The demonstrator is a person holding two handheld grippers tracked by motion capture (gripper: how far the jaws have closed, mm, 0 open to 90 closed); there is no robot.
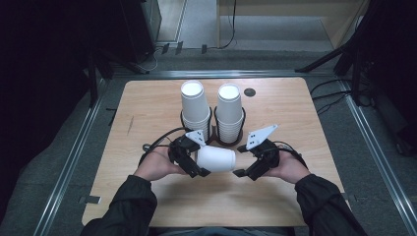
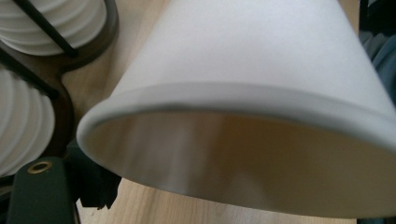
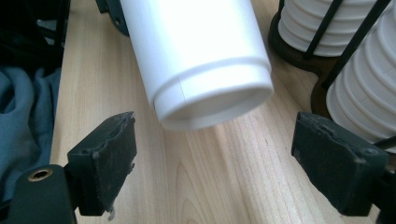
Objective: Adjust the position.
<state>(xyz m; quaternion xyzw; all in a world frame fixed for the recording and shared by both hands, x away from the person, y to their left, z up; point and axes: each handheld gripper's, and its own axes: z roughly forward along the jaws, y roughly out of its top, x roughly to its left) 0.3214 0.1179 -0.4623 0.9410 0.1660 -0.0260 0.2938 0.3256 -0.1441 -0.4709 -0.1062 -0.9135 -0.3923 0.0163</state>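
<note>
A single white paper cup is held on its side just above the counter, directly in front of the black wire cup rack, on the person's side of it. The cup is gripped at its mouth end by the left tongs: in the left gripper view the rim is seen close up with a black jaw tip beneath its lower left edge, so the tongs are judged to be clamped on the cup's wall near the rim. The cup is kept level, its closed base turned toward the right tongs, presumably so that the base end can be taken or steadied from that side.

The right tongs are held with jaws wide apart and nothing between the pads; the cup's base is seen ahead of them, not yet reached, with bare wood between.

Two stacks of cups are stood mouth up in the rack, the left stack and the right stack each filling one ring. The held cup is probably meant either for one of these stacks or has been drawn from one; which cannot be told.

Open room is found on all sides of the rack except just in front, where both hands are crowded together. The near edge of the counter lies below the forearms, well apart from the cup. The rack's wire uprights stand close beside the right tongs' outer jaw and would be the first thing struck in a careless swing.
</note>
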